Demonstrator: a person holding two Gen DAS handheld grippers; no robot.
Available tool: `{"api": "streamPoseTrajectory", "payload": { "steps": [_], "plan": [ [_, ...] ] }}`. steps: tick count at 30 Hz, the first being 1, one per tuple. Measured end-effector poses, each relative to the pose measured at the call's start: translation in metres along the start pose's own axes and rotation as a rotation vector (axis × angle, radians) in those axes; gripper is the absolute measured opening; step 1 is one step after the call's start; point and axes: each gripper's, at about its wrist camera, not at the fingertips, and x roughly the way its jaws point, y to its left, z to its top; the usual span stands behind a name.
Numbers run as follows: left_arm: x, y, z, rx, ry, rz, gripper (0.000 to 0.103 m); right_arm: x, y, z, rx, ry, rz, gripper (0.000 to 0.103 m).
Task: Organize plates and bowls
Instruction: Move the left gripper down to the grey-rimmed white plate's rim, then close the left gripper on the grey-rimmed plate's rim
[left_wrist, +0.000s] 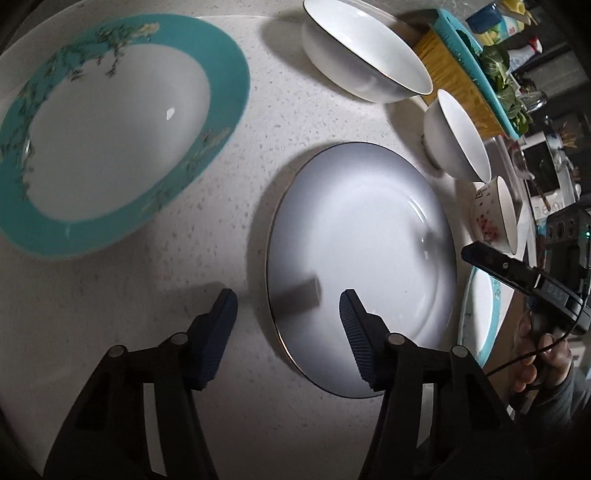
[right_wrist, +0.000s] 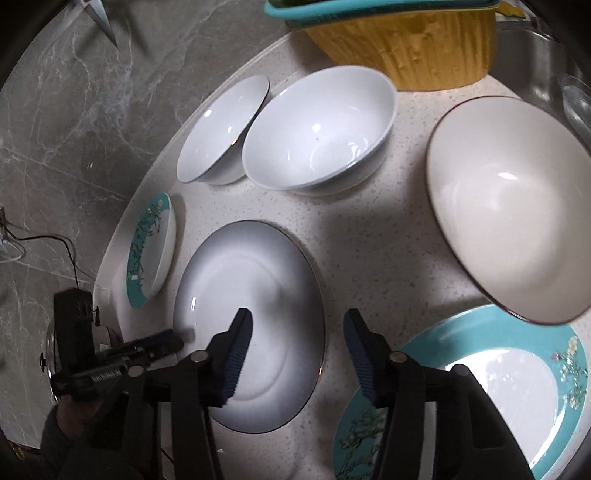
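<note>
Jaws astride flat white plate (left_wrist: 362, 236) — rim

White gold-rimmed plate (left_wrist: 362, 236); teal-rimmed floral plate (left_wrist: 110, 136); speckled counter (left_wrist: 280, 122).

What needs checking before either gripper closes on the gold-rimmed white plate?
1. Left gripper straddles the white plate rim: ok, one finger over the plate, one outside.
2. Right gripper straddles the opposite rim: ok.
3. Pads pressing on the rim: not ok, both open.
4. Plate unloaded: ok, nothing on it.
5. Clearance from the teal plate beside the right gripper: cannot tell.
6. Fingers low enough to get under the rim: cannot tell.
</note>
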Motion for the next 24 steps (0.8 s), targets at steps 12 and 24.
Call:
{"api": "streamPoseTrajectory", "payload": {
  "steps": [12, 24],
  "plan": [
    [0.007, -0.010, 0.012, 0.060, 0.041, -0.028, 0.038, 0.022, 0.004, -0.001, 0.003, 0.072, 0.003, 0.049],
    [0.010, -0.015, 0.020, 0.051, 0.028, -0.019, 0.033, 0.033, 0.022, 0.002, -0.052, 0.109, -0.078, 0.051]
  ]
}}
